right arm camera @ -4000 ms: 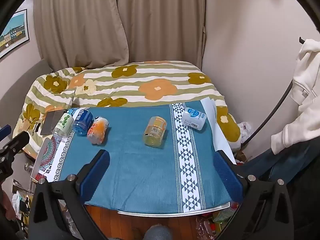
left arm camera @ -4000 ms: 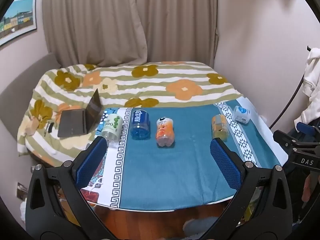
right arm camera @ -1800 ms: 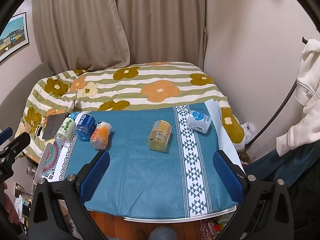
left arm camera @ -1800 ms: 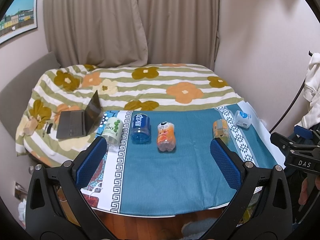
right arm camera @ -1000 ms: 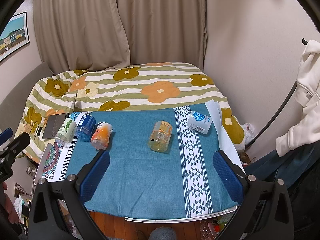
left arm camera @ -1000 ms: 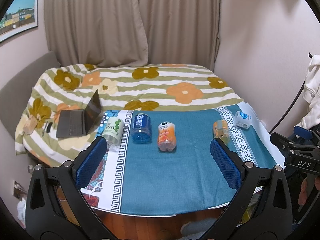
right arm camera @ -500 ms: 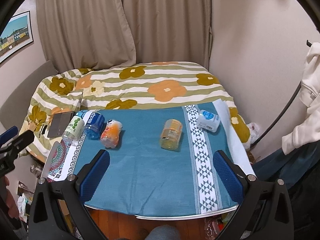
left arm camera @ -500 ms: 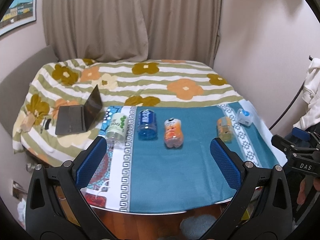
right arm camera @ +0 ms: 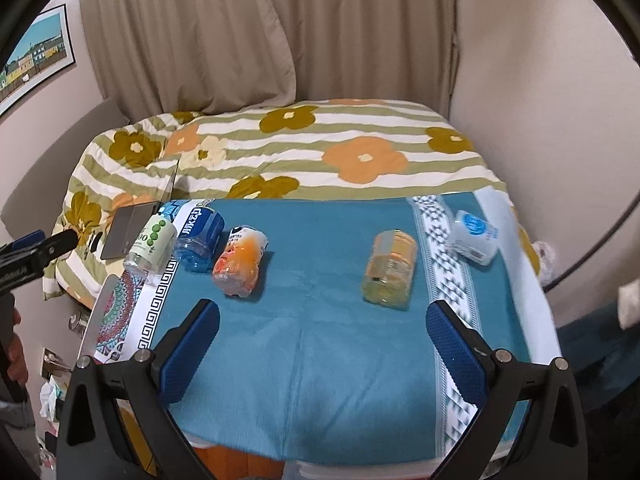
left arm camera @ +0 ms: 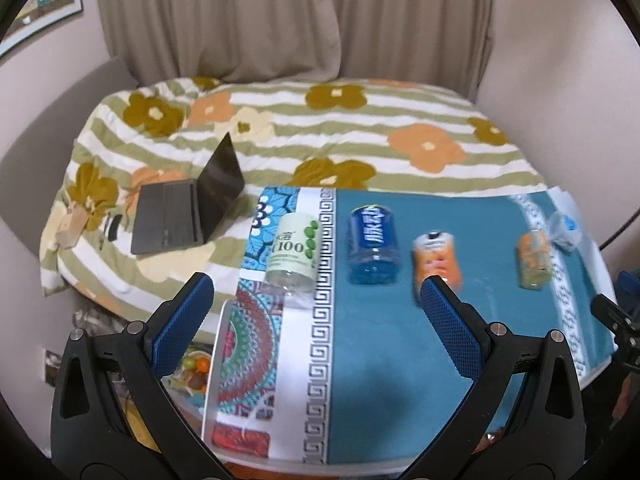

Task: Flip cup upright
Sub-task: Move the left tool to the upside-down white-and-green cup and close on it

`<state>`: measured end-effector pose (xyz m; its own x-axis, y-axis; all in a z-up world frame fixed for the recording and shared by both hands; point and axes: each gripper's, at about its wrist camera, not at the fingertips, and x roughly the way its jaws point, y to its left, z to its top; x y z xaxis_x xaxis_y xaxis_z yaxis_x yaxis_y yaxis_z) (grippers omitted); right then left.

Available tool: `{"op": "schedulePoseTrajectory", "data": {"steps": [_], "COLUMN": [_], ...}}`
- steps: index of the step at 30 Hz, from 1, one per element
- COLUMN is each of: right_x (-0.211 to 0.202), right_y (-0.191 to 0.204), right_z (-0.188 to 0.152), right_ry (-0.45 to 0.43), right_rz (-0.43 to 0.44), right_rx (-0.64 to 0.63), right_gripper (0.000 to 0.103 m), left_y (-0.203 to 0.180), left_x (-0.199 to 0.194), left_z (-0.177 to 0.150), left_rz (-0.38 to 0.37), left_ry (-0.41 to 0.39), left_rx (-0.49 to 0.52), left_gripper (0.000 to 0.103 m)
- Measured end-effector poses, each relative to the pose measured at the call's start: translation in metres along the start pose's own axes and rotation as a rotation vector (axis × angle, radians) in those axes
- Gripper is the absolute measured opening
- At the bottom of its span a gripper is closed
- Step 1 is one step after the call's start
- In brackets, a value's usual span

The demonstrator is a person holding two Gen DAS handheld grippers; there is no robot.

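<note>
Several plastic cups lie on their sides on a table with a teal cloth (left arm camera: 380, 344). From left to right: a white-green cup (left arm camera: 292, 254) (right arm camera: 150, 242), a blue cup (left arm camera: 374, 244) (right arm camera: 199, 238), an orange cup (left arm camera: 436, 264) (right arm camera: 240, 266), a yellow-orange cup (left arm camera: 534, 254) (right arm camera: 390, 268) and a clear blue-white cup (left arm camera: 564, 230) (right arm camera: 472, 238). My left gripper (left arm camera: 316, 292) is open and empty, above the table's left front, nearest the white-green and blue cups. My right gripper (right arm camera: 322, 320) is open and empty, above the table's middle front.
A bed with a flowered striped quilt (left arm camera: 320, 136) lies behind the table. An open laptop (left arm camera: 188, 208) sits on the quilt at the left. Curtains and walls close off the back. The table's front edge (right arm camera: 360, 456) is near me.
Both grippers have moved forward and lower toward the table. The left view has swung left toward the white-green and blue cups. The cups have not moved.
</note>
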<state>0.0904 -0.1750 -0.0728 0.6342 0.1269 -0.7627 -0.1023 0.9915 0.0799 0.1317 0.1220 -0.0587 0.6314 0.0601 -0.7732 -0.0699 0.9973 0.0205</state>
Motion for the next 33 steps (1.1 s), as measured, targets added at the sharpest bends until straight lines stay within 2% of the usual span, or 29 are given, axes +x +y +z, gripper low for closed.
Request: {"op": "schedulePoseTrajectory", "data": {"steps": [8, 15, 20, 23, 25, 27, 30, 33], "right_x": [0.060, 0.101, 0.122, 0.133, 0.139, 0.142, 0.147, 0.150], "right_y": [0.000, -0.001, 0.002, 0.006, 0.010, 0.013, 0.015, 0.018], "right_z": [0.015, 0.027, 0.037, 0.041, 0.044, 0.046, 0.049, 0.049], "right_ry": [0.065, 0.100, 0.122, 0.136, 0.139, 0.143, 0.148, 0.157], "right_rz": [0.022, 0.021, 0.031, 0.039, 0.038, 0.039, 0.046, 0.043], "right_rx": [-0.021, -0.057, -0.077, -0.111, -0.132, -0.144, -0.150, -0.164], "right_gripper": [0.103, 0.103, 0.103, 0.103, 0.103, 0.103, 0.103, 0.103], "left_y": [0.012, 0.015, 0.018, 0.020, 0.021, 0.022, 0.022, 0.019], "left_x": [0.086, 0.149, 0.180, 0.194, 0.200, 0.205, 0.211, 0.209], "left_z": [0.028, 0.028, 0.022, 0.019, 0.017, 0.015, 0.011, 0.010], "left_rz": [0.039, 0.056, 0.062, 0.064, 0.064, 0.064, 0.051, 0.055], "left_ry": [0.128, 0.253, 0.327, 0.365, 0.382, 0.401, 0.429, 0.429], "left_rx": [0.036, 0.042, 0.035, 0.028, 0.026, 0.026, 0.024, 0.036], "left_gripper": [0.103, 0.103, 0.103, 0.095, 0.093, 0.081, 0.070, 0.069]}}
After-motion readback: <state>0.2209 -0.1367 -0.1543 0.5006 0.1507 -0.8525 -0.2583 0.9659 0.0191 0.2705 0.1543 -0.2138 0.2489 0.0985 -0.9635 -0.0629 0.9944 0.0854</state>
